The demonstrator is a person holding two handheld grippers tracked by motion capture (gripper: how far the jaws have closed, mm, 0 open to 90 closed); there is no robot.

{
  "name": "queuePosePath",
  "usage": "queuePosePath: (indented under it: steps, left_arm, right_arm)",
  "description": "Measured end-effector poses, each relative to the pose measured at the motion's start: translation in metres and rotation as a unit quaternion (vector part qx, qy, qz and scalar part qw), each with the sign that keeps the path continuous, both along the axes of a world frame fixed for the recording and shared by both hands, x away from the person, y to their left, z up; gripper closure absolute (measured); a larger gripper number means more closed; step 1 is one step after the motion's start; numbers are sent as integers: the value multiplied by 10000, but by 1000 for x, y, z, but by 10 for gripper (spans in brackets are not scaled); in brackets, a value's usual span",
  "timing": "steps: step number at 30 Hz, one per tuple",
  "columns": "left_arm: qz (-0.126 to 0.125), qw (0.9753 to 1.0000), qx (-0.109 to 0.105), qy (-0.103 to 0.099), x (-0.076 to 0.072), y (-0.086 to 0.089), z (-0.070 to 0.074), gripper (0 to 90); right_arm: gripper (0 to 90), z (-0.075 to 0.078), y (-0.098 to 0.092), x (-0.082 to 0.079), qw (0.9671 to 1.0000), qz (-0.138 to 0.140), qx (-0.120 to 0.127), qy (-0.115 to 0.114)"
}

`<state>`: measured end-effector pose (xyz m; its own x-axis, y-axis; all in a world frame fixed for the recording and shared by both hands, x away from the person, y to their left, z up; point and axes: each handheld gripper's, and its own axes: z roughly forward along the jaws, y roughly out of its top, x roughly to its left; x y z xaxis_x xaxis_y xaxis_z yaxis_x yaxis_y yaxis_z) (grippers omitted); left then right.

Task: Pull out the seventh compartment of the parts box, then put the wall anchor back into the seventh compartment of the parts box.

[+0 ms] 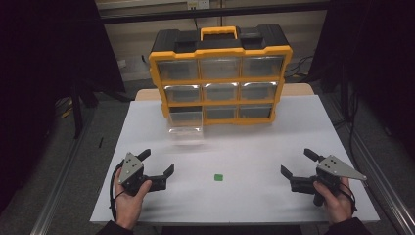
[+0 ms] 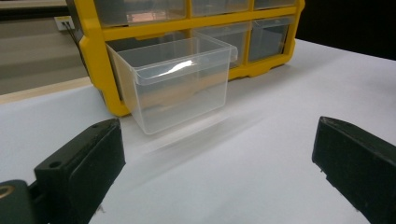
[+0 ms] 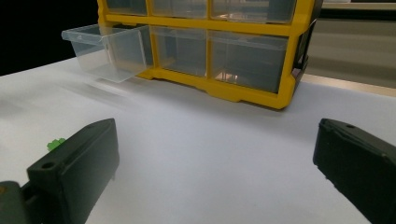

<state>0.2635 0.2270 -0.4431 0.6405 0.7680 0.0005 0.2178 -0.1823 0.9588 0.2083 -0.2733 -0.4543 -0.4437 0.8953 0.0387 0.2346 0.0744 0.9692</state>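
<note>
High view: green block (image 1: 219, 177), low centre on white table (image 1: 254, 147), flat and squarish, long axis not discernible. Left gripper (image 1: 159, 169) lower left, right gripper (image 1: 297, 163) lower right, jaws of both apart, holding nothing. Yellow organiser (image 1: 220, 73) upper centre, clear drawer (image 1: 185, 128) pulled out toward frame bottom.

Left gripper view: drawer (image 2: 175, 88) upper centre, open top visible.

Right gripper view: block (image 3: 55, 143) at left edge, partly behind left jaw; drawer (image 3: 105, 52) upper left.
</note>
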Motion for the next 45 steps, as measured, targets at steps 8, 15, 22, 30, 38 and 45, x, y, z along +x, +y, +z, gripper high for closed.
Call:
queuePosePath:
  steps: [8, 15, 22, 30, 38, 45]
  left_arm:
    - [41, 9999, -97, 54, -1, 4, -1, 22]
    - [17, 10000, 40, 51, 0, 0, 1, 22]
    - [-219, 9996, 166, 89, 4, -5, 1, 25]
    - [-397, 9986, 288, 221, 7, -16, 1, 29]
    - [-490, 9970, 524, 291, 14, -32, 4, 29]
    - [-721, 9942, 639, 483, 19, -43, 6, 32]
  right_arm:
    - [2, 0, 1, 1, 10000, -7, -23, 2]
    - [2, 0, 0, 1, 10000, 24, -24, 3]
    - [3, -1, -1, 3, 10000, -55, -8, 21]
    - [3, -1, 1, 4, 10000, 9, -35, 41]
    - [2, -1, 1, 2, 10000, 31, -35, 30]
    - [3, -1, 1, 2, 10000, 43, -57, 32]
